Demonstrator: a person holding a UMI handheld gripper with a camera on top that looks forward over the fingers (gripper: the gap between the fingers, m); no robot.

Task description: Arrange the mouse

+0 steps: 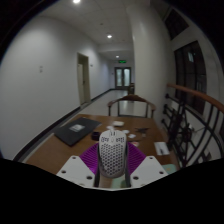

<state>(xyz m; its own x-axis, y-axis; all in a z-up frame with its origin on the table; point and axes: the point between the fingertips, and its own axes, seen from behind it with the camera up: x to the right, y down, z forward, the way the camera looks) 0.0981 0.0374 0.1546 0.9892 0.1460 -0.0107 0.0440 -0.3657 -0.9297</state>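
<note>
Pinching a white perforated mouse (112, 152) upright, gripper (112, 172) pads pressed against it, above a wooden table (60, 150)

The mouse (112, 154) stands between the fingers of the hand-held gripper (112, 172), above the desk (60, 150). Left of the mouse and farther back, a flat mat (78, 130) lies on the desk. Beyond the mouse, a chair (131, 104) stands behind the desk.

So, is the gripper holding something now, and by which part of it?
Yes. The jaws of the gripper are shut on the white perforated-shell computer mouse, gripping its lower sides between the purple pads, above the wooden table.
</note>
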